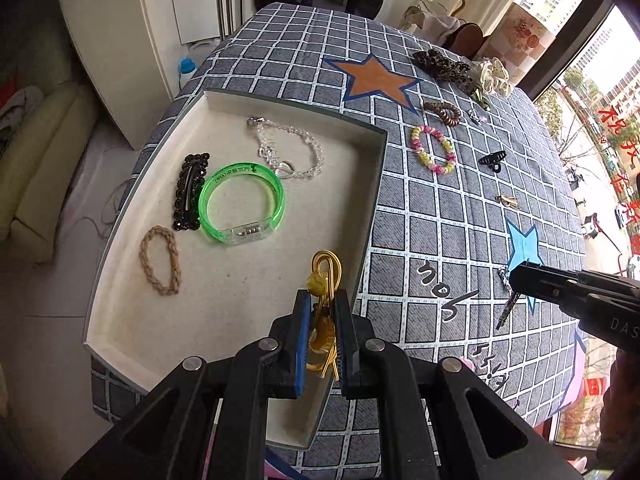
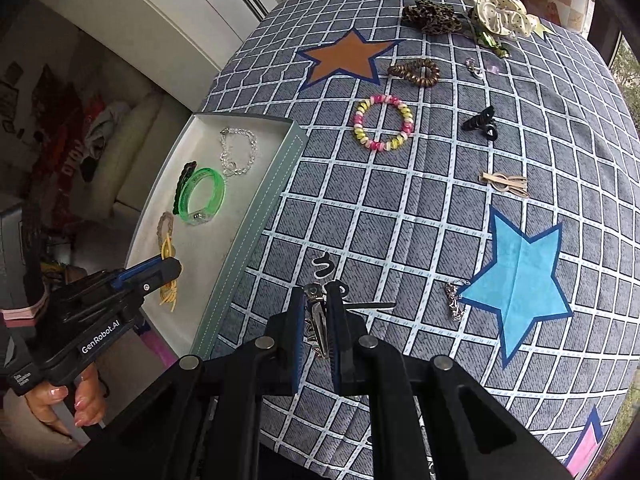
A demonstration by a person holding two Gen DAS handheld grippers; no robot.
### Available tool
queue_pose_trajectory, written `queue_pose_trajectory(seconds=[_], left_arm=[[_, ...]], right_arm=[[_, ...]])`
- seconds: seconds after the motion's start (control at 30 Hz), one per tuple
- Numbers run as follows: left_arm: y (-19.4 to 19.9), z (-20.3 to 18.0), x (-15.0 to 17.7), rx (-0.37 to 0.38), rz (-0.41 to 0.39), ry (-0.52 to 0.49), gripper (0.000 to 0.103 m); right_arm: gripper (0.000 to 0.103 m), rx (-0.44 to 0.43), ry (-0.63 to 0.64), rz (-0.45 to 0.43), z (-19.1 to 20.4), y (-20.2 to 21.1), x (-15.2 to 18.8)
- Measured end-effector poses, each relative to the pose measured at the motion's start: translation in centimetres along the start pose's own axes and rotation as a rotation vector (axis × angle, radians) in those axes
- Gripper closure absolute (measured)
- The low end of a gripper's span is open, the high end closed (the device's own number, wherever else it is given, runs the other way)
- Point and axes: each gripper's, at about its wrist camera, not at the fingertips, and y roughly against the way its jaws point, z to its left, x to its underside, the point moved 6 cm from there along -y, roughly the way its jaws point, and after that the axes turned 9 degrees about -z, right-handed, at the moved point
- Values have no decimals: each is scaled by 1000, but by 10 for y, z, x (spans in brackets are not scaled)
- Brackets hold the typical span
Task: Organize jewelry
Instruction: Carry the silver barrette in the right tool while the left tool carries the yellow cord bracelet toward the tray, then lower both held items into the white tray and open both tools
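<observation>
Over the tray [image 1: 120, 264], my left gripper [image 1: 323, 312] is clenching a yellow hair tie [image 1: 326, 272]; my right gripper [image 2: 316, 312] is gripping what looks like a silver clip [image 2: 318, 320]. Four pieces are lying inside, roughly nine waiting toward twelve and two o'clock.

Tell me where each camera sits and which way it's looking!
Left wrist: sits on the left gripper, looking steeply down its fingers at the tray; the fingers pinch a yellow hair tie, and the right gripper pokes in at the right.
Right wrist: sits on the right gripper, looking down at the checked tablecloth; it pinches a silver clip, and the left gripper and a hand show at the left.
Shared: tray, green bracelet, pink and yellow coil tie, blue star.
</observation>
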Motion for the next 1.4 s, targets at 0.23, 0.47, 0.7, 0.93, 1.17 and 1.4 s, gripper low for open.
queue_pose_trajectory(seconds=[0.23, 0.47, 0.7, 0.93, 1.17, 1.4], left_arm=[[3, 48, 9, -58, -4, 78, 84], [1, 92, 18, -125, -7, 160, 84], [-8, 127, 28, -180, 4, 222, 84], [-22, 141, 34, -211, 26, 233, 84], [-36, 141, 31, -222, 37, 214, 84], [-45, 141, 28, -236, 48, 196, 84]], right_arm=[[91, -61, 81, 12, 49, -23, -24], [91, -98, 154, 22, 88, -51, -46], [91, -88, 178, 32, 106, -81, -66], [91, -41, 172, 54, 102, -110, -78], [91, -6, 143, 76, 92, -134, -82], [91, 18, 126, 82, 86, -150, -86]])
